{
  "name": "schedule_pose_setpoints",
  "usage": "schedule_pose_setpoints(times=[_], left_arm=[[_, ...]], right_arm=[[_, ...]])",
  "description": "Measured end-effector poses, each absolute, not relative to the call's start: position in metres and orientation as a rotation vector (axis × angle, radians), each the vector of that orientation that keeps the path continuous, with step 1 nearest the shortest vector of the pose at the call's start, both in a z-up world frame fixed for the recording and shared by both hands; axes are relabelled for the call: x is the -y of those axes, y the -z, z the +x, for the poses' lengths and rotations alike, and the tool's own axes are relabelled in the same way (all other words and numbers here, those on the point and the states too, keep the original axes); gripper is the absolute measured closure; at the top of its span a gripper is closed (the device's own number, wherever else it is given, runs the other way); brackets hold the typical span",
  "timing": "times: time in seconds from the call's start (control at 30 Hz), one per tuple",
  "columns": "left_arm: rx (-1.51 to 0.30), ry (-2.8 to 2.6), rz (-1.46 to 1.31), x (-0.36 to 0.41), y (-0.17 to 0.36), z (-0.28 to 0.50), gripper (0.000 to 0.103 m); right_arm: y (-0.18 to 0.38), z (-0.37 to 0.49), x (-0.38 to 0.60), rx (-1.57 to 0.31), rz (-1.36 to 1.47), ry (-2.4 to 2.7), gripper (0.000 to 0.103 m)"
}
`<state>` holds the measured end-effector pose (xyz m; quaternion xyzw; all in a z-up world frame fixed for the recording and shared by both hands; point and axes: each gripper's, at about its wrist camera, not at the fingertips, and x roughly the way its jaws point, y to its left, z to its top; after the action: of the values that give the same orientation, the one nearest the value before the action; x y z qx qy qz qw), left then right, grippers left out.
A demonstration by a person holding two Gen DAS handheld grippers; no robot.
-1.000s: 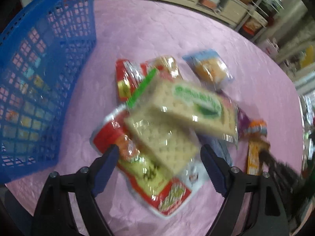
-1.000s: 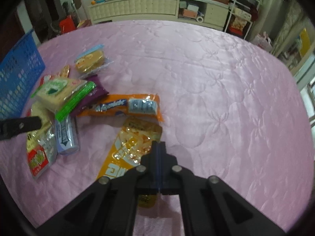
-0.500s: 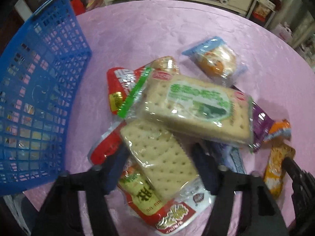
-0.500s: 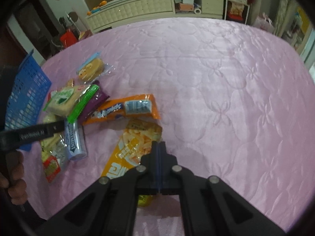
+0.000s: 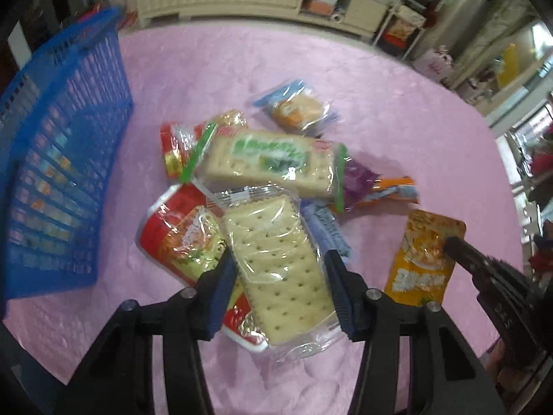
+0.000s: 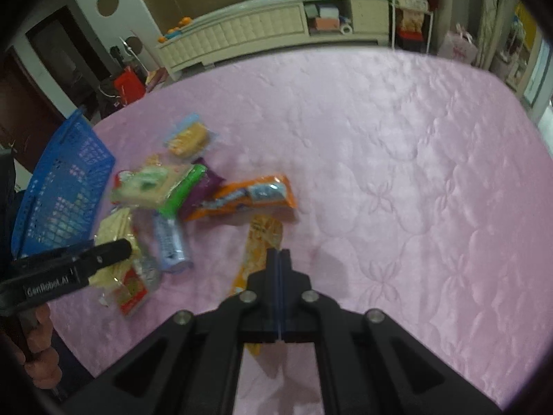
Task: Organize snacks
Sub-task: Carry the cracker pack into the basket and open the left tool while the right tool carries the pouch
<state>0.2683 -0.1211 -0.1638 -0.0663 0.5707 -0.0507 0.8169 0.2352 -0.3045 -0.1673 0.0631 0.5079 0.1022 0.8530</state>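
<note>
Snack packs lie heaped on a pink quilted cloth. My left gripper straddles a clear-wrapped cracker pack. Its jaws are closing and the pads touch the pack's long sides. That pack rests on a red noodle pack, with a green-label cracker pack just beyond. My right gripper is shut with nothing between its fingers, hovering over a yellow-orange pouch. It also shows in the left wrist view as the right gripper over the same pouch. A blue basket stands at the left.
A bun pack, a purple wrapper, an orange bar wrapper and a grey-blue pack lie in the heap. A hand holds the left gripper. Cream cabinets and shelves stand beyond the bed's far edge.
The left jaws have narrowed from wide apart to the sides of the clear cracker pack. Both grippers have risen, so more of the cloth and room shows.
</note>
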Motion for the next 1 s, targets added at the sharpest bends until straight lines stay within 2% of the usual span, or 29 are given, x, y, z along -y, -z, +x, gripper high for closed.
schedule_pose_setpoints(times=[0.17,0.53,0.77,1.0], left_arm=[[-1.133,0.179,-0.159,0.113,0.127,0.244,0.055],[-1.002,0.202,-0.225,0.030,0.054,0.210,0.054],[-0.946,0.156,-0.256,-0.031,0.024,0.207,0.054],[-0.934,0.106,-0.260,-0.074,0.027,0.201,0.054]], right_arm=[[0.134,0.224,0.284,-1.028,0.096,-0.212,0.102],[0.051,0.200,0.207,-0.881,0.052,-0.274,0.102],[0.015,0.196,0.142,-0.812,0.043,-0.376,0.102],[0.000,0.194,0.086,-0.777,0.013,-0.469,0.102]])
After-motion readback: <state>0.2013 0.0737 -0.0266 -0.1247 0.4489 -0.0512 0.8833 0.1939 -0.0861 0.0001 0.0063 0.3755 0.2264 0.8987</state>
